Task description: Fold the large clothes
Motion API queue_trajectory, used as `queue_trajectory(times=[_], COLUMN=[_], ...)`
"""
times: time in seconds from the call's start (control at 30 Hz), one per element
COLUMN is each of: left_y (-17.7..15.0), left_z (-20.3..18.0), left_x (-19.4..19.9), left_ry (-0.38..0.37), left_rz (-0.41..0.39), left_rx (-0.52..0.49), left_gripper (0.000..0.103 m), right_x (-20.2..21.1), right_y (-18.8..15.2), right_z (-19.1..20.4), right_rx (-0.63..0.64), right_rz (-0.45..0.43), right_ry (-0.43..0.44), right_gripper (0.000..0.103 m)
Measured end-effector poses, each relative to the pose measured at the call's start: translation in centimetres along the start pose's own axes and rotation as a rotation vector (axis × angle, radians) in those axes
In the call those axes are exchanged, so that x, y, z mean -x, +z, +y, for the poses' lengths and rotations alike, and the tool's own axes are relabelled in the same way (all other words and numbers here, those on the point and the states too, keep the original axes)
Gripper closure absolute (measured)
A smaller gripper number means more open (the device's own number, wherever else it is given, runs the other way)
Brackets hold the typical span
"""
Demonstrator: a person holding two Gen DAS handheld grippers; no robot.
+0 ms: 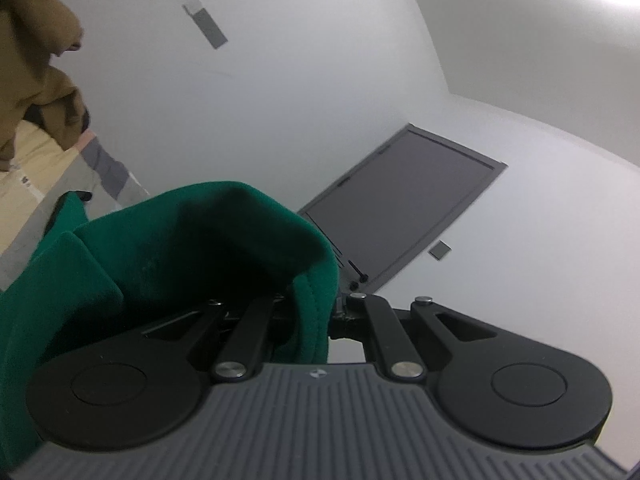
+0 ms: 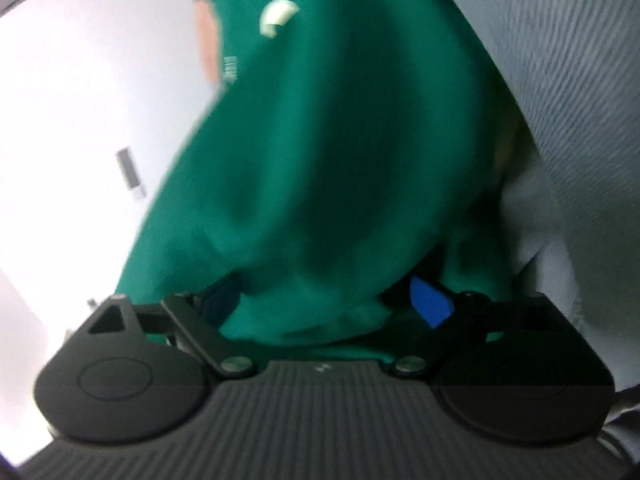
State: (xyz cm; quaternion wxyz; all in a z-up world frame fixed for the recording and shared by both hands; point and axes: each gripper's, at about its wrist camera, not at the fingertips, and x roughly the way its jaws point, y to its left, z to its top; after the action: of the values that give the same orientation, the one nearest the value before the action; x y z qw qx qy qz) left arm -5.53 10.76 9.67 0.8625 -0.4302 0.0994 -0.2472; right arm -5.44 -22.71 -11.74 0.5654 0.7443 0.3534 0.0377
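A large green garment (image 1: 132,264) is held up in the air between both grippers. In the left wrist view my left gripper (image 1: 316,300) is shut on a stitched edge of the garment, which folds back over the fingers and hides them. In the right wrist view the green garment (image 2: 320,140) hangs in front and fills the middle of the view, with a white printed mark near its top. My right gripper (image 2: 332,308) is shut on the cloth; a blue finger pad (image 2: 430,300) shows at the right, and the left finger is mostly covered.
The left camera looks up at a white wall and ceiling with a dark grey door (image 1: 404,204). A brown garment (image 1: 32,60) and a striped cloth (image 1: 80,176) lie at the upper left. A grey ribbed fabric (image 2: 580,80) fills the right of the right wrist view.
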Motion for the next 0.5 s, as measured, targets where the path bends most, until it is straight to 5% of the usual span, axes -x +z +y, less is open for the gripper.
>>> queue_trajectory(times=[0.2,0.33,0.4,0.5], left_y=[0.3,0.8,1.2,2.0], left_z=[0.9,1.1,1.0,0.2], left_x=[1.3,1.8,2.0,2.5], left_ry=[0.039,0.047,0.055,0.052], left_rz=[-0.028,-0.039,-0.04,-0.049], left_rx=[0.015,0.013,0.004,-0.02], left_gripper=[0.096,0.096,0.096,0.096], right_x=[0.1,-0.6,-0.7,0.6], right_y=[1.8,3.6,4.2,4.2], right_z=[2.2,6.8,9.1,13.5], right_rx=[0.099,0.322,0.426,0.637], right_rz=[-0.167,-0.138,-0.091,-0.07], right_ry=[0.061,0.075,0.082,0.119], right_gripper=[0.011,0.045,0.079,0.087])
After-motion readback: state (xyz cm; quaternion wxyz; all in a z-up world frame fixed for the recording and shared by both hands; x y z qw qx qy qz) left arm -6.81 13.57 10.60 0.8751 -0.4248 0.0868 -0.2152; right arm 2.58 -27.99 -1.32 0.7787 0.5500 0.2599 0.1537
